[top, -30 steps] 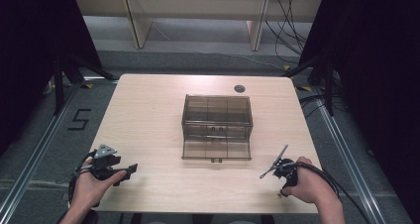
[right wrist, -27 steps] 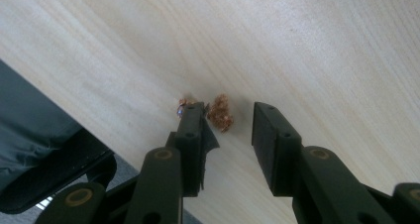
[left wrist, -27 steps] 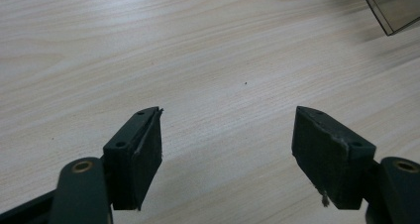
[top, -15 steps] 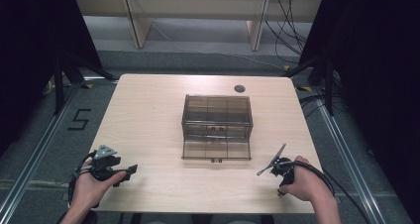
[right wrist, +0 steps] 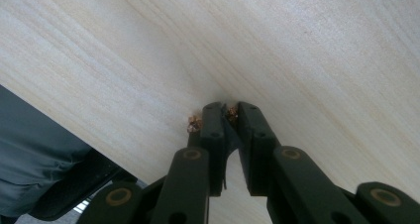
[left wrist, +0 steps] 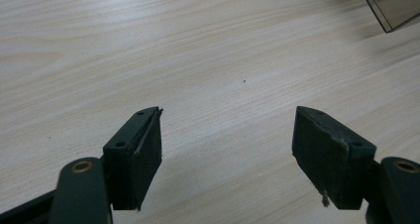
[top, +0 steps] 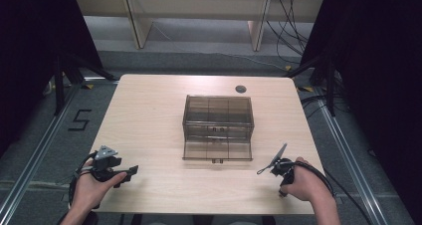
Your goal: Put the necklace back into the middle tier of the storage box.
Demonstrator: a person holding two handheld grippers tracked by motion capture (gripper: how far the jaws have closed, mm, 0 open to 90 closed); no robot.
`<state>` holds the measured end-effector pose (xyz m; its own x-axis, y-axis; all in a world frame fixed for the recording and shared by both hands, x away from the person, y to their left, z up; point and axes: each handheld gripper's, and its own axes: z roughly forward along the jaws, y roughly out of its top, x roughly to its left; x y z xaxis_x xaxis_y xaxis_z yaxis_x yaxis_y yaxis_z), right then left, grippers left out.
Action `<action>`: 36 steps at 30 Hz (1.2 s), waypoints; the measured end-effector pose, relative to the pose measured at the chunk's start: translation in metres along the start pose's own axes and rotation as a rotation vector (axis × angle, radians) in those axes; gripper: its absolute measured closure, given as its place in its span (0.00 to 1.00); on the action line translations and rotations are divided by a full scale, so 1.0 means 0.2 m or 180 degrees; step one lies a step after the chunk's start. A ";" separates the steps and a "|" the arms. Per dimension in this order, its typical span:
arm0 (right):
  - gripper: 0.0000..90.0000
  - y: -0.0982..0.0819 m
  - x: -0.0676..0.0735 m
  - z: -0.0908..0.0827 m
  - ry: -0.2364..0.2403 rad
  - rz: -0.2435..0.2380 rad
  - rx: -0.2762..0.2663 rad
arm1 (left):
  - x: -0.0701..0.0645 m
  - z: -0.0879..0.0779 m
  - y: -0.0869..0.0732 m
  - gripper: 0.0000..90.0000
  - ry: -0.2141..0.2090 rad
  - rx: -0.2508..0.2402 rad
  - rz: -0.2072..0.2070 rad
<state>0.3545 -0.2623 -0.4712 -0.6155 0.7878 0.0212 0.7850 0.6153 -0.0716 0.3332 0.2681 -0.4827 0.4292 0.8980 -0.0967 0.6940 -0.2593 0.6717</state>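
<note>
Since the earlier frame, my right gripper (right wrist: 229, 116) has just been closing; its jaws now meet with something small and gold-coloured at the tips, low over the pale wooden table (top: 149, 120). My left gripper (left wrist: 228, 149) stands wide open, empty. Between them sits the smoky transparent plastic drawer box (top: 218, 128).

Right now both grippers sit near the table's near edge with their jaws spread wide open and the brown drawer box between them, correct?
Not quite. The left gripper is spread wide, but the right gripper has just been closing and its jaws are nearly together, as the right gripper view shows. The brown drawer box does stand between them.
</note>
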 end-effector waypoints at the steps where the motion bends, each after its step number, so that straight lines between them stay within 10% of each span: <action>1: 0.92 0.00 0.00 0.00 0.0010 0.0006 -0.0002 | 0.00 0.00 0.00 0.30 0.0000 -0.0001 0.0000; 10: 0.96 0.01 0.00 -0.01 0.0019 -0.0027 -0.0031 | -0.01 0.02 0.00 0.30 0.0022 -0.0116 -0.0150; 36: 0.96 0.02 0.01 -0.18 0.0053 0.0018 -0.0036 | 0.00 0.01 -0.01 0.30 -0.0056 -0.0030 -0.0059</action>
<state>0.3603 -0.2573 -0.4348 -0.6100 0.7915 0.0375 0.7892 0.6111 -0.0603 0.3340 0.2673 -0.4854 0.4264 0.8963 -0.1220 0.6964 -0.2392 0.6766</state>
